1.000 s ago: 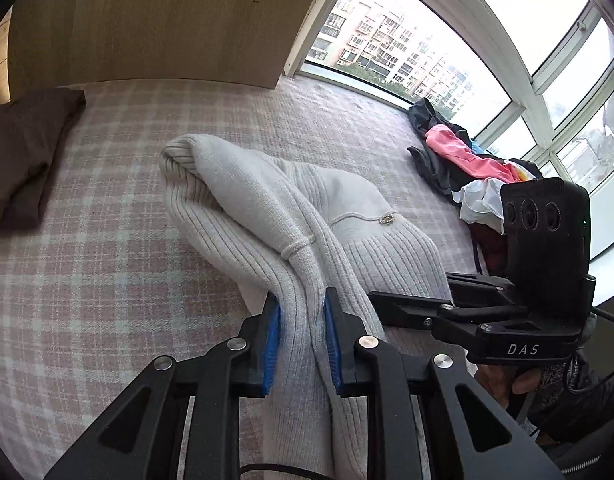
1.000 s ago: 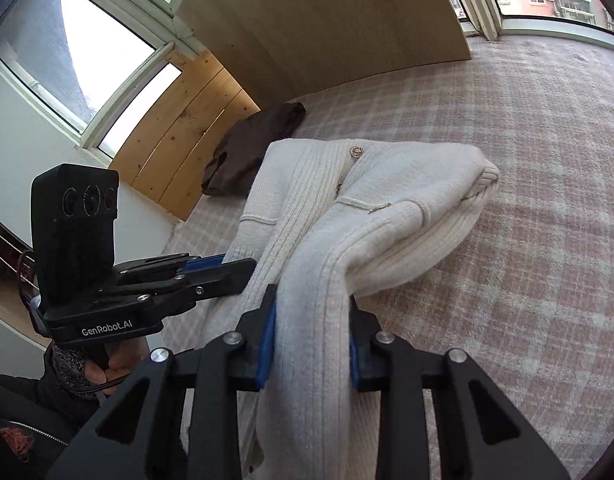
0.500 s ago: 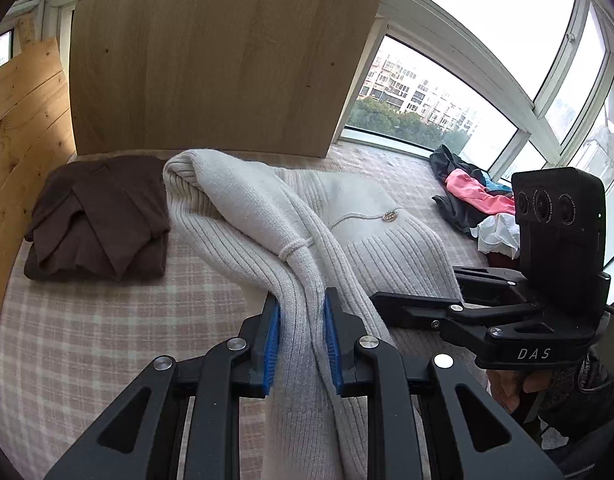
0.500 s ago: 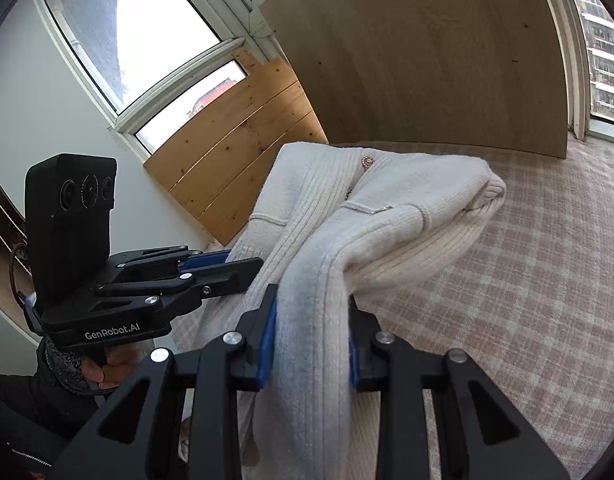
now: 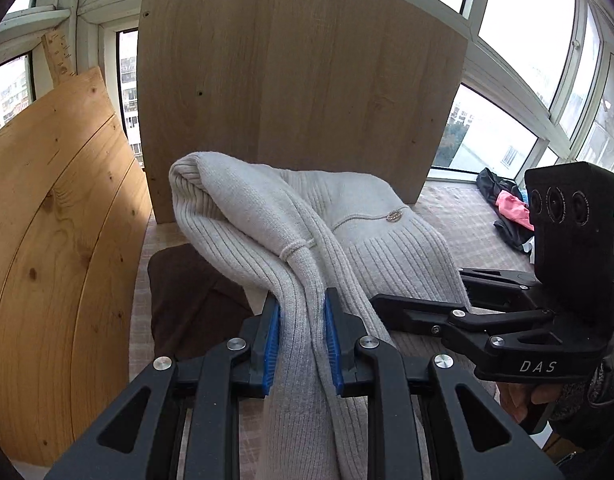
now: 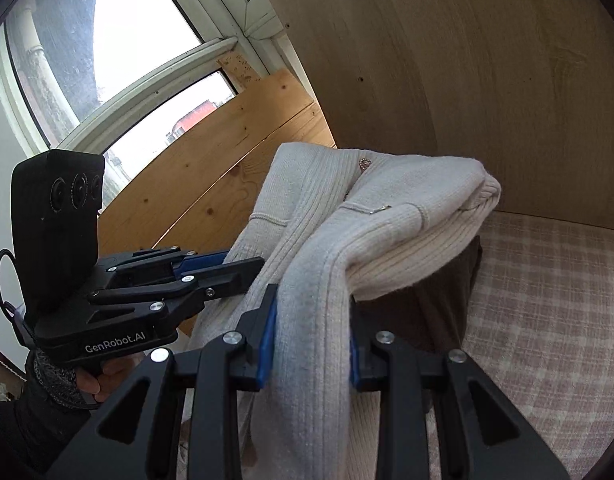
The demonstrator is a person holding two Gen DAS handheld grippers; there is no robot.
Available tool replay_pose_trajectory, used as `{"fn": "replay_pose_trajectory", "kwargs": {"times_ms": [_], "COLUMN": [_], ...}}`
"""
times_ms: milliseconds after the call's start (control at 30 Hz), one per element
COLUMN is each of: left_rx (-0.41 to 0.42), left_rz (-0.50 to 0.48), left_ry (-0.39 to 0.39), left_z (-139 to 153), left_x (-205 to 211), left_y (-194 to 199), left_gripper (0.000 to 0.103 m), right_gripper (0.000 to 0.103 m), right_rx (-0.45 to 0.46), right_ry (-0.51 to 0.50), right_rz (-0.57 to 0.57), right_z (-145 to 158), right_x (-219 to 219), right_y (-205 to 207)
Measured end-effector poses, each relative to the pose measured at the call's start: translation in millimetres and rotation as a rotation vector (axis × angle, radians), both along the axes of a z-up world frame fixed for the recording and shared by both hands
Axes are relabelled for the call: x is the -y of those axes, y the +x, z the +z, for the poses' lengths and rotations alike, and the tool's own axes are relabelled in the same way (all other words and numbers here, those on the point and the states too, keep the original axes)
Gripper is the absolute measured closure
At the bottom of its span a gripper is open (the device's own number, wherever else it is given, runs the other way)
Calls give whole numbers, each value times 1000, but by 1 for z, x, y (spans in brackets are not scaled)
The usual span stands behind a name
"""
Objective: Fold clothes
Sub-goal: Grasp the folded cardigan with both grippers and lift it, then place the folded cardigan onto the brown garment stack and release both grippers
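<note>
Both grippers carried sweater [image 5: 267,220] across bed, now above brown garment [image 5: 187,304] at lower left of left wrist frame. Left gripper [image 5: 301,344], right gripper [image 6: 309,336] each clamped on sweater, frame centre. Likely stacking; lowering comes next.

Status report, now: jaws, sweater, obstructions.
Left gripper and right gripper jaws both shut on cream sweater. Sweater folded, held above brown garment. Wooden board close ahead.
</note>
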State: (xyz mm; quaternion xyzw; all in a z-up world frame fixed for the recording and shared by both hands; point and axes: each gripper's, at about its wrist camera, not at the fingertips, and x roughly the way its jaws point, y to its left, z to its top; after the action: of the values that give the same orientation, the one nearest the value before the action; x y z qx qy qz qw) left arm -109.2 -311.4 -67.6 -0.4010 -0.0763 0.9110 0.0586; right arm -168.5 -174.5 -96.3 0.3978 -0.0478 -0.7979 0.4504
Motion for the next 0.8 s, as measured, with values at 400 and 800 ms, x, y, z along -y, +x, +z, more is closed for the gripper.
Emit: {"fn": "replay_pose_trajectory", "kwargs": {"times_ms": [400, 800], "left_rx": [106, 100], "left_rz": [84, 153], "left_ry": [89, -153], "left_z": [-101, -79], "left_x": [77, 66], "left_y": [-52, -20], "left_gripper": [83, 79], "right_gripper": [76, 70], "right_rx": [154, 213], "right_ry": [-5, 100], "right_rz": [-50, -66], "right_z": [-68, -55], "right_x": [6, -43], "right_y": [-56, -55]}}
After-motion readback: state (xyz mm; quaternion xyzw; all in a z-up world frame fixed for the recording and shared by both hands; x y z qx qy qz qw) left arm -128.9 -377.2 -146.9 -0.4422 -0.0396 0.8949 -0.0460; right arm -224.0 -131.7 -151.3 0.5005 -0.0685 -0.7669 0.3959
